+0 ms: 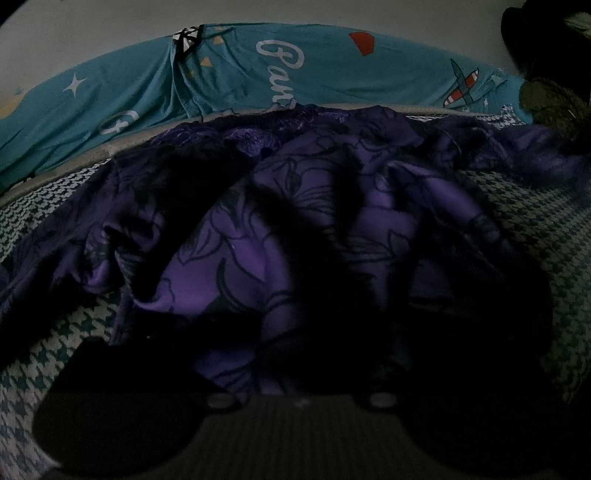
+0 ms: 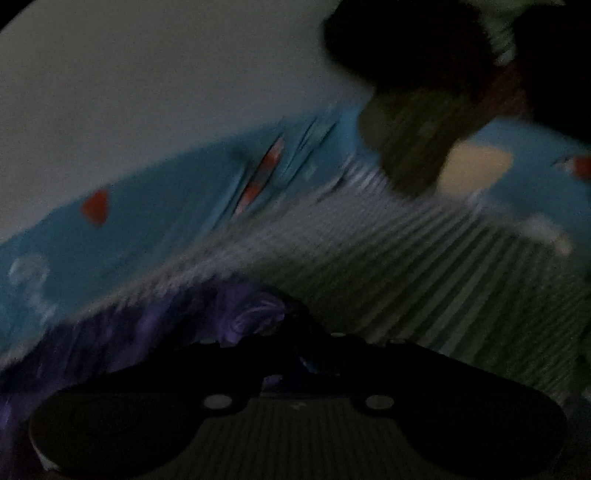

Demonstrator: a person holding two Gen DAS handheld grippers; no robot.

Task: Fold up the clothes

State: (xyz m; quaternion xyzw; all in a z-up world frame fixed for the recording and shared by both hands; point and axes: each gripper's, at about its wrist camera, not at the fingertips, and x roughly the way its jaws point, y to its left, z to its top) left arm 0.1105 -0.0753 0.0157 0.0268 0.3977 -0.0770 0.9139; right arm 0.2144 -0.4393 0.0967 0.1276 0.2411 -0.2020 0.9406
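On houndstooth cover [image 1: 535, 229] — right gripper [image 2: 295, 332] pinching purple garment [image 1: 240, 258]; left gripper [image 1: 314, 229] state unclear.

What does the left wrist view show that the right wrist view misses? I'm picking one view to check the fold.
Only the left wrist view shows the purple garment spread and crumpled over the houndstooth cover, plus white lettering on the teal sheet. Only the right wrist view, which is blurred, shows the right gripper shut with purple cloth bunched at its tips. Both show the garment, sheet, cover, pale wall and an olive bundle at the right.
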